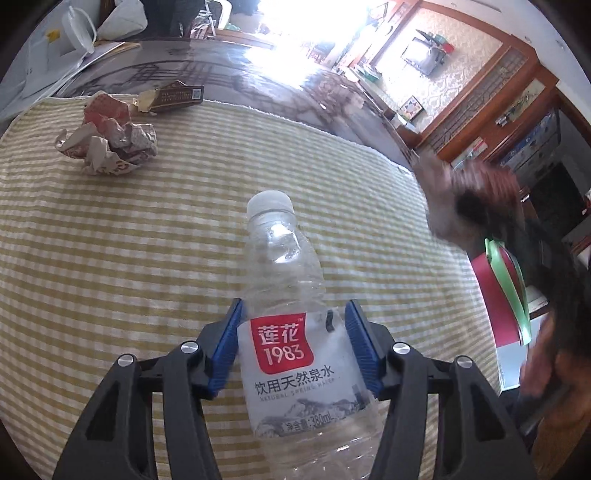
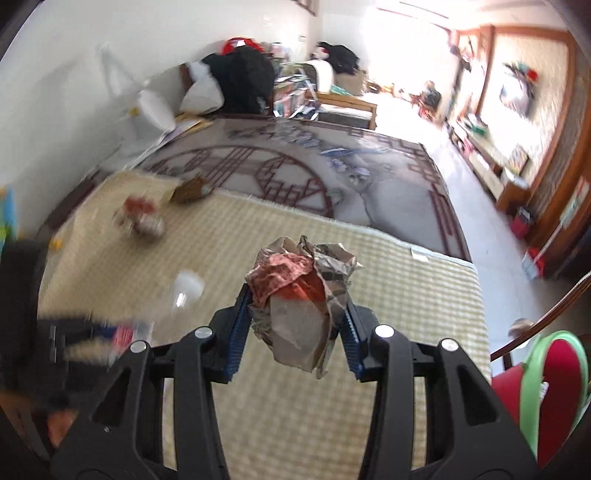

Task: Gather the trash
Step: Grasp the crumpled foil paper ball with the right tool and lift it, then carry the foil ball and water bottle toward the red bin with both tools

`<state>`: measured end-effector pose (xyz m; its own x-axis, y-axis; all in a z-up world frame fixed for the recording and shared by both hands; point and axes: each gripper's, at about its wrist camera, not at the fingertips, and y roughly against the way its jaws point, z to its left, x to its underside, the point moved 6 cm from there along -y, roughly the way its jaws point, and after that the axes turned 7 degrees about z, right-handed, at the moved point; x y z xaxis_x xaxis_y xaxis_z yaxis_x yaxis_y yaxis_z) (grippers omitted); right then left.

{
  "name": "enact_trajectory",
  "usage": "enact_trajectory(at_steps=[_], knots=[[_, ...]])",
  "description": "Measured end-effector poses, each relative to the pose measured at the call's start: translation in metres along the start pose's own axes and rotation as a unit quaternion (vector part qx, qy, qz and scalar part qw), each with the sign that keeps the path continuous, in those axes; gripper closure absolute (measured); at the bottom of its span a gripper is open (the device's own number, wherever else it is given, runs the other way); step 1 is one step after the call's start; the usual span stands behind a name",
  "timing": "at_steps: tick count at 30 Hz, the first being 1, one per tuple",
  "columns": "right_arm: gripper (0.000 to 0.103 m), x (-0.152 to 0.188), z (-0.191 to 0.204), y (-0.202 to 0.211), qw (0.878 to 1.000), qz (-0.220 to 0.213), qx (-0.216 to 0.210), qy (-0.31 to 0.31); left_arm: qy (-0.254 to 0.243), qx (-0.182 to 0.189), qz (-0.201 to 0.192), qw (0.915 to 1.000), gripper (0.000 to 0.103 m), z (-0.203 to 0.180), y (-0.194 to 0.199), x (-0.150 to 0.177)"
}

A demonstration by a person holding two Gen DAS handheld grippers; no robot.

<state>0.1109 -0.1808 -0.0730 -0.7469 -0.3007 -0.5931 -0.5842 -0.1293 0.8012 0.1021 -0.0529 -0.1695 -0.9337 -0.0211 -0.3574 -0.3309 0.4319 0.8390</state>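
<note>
- There's the clear water bottle, white cap pointing away, sitting right between the blue pads of the left gripper.
- Those pads are up against the label on both sides, so the left gripper is clamped on the bottle.
- The label shows a red square with white print, and the bottle looks empty.
- Over in the right wrist view, the right gripper is squeezed onto a crumpled paper wad, brown and red, and the wad is lifted clear of the cloth beneath it.
- Both sit above a yellow-and-white checked cloth spread over the counter, whose dark glossy top with a lattice pattern shows beyond the cloth's far edge.
- A second crumpled wad, red and white, lies on the cloth at the far left, well apart from the bottle.
- Just behind it, at the cloth's far edge, rests a small brown carton with torn paper sticking out of one end.
- Off the right side of the counter there's a red bin with a green rim, standing lower down.
- In the left wrist view a blurred dark shape crosses in front of that bin; I can't make out what it is.
- White bags and papers pile up at the counter's far left corner.
</note>
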Motion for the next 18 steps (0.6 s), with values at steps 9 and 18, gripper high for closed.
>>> enact_trajectory(at_steps=[9,18], knots=[[0.060,0.027,0.000,0.003,1.000,-0.024,-0.008,-0.018,0.027,-0.016,-0.054,0.9981,0.052,0.011,0.015,-0.003],[0.060,0.032,-0.017,0.017,0.997,-0.052,-0.014,-0.058,0.037,-0.087,-0.102,0.9903,0.054,0.031,0.053,-0.003]])
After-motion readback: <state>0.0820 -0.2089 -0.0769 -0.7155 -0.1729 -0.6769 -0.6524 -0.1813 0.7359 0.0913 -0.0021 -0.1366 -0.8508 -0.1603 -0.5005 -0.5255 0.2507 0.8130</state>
